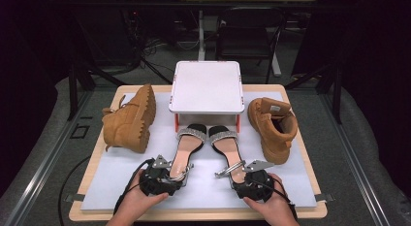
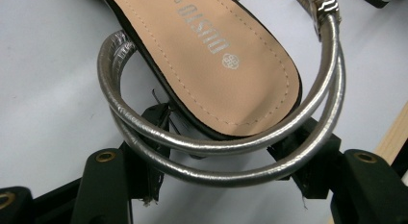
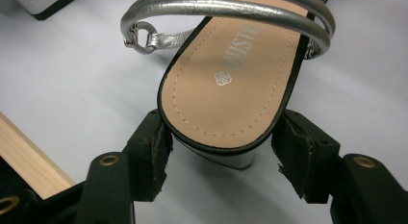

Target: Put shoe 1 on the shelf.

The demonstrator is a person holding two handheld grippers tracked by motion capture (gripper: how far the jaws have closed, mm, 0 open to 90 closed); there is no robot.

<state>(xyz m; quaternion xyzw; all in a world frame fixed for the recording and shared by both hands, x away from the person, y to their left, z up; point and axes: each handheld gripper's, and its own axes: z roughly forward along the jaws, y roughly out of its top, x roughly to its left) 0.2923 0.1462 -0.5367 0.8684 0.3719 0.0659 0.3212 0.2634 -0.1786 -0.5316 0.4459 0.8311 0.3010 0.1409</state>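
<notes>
Heels pointed straight back at me: each sandal lay lengthwise on the white mat [image 1: 111,187], toe under the white stand [image 1: 207,88]. My left gripper [image 2: 219,168] sat at the left sandal [image 2: 211,56], jaws wide either side of its heel and silver strap. My right gripper [image 3: 221,159] flanked the right sandal [image 3: 226,84], pads apart, not clamped.
</notes>
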